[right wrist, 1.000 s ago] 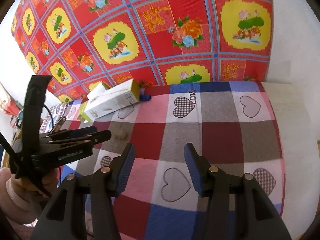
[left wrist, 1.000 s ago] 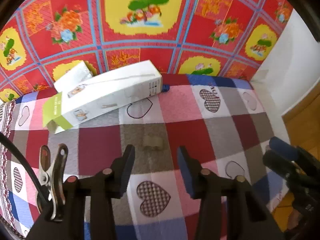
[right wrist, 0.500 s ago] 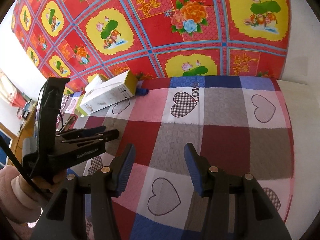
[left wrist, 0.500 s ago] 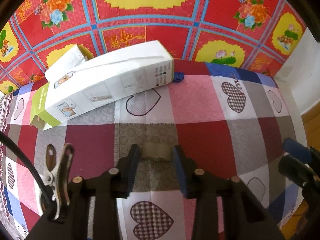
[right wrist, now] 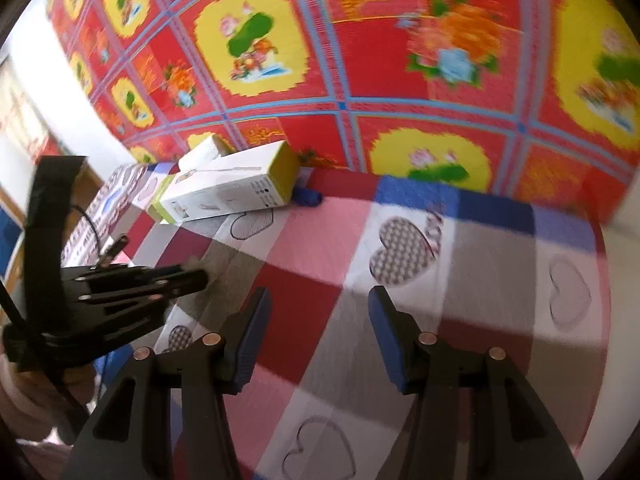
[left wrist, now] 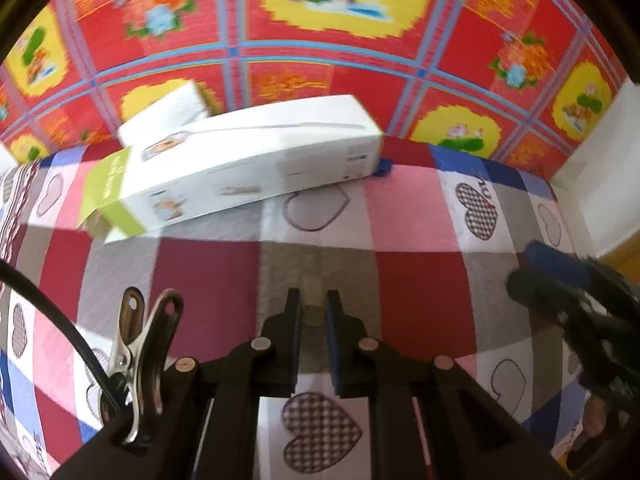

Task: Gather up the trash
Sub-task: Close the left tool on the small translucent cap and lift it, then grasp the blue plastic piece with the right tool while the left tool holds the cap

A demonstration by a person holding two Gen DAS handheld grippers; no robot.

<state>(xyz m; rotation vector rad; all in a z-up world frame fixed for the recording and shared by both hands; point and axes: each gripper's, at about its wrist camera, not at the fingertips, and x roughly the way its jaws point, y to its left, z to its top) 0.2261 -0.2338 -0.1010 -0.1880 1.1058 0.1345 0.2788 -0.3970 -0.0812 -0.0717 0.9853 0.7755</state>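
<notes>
Here, the left gripper has just clamped on a pale scrap at its fingertips; the right gripper, half-open and empty, hovers alongside.

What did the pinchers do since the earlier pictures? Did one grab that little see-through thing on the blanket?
The left gripper came down over the small clear scrap on the checked cloth; its jaws have just been closing and are now shut on the scrap. The right gripper shifted sideways but kept open, holding nothing. The white boxes and the small blue thing beside them stayed put.
</notes>
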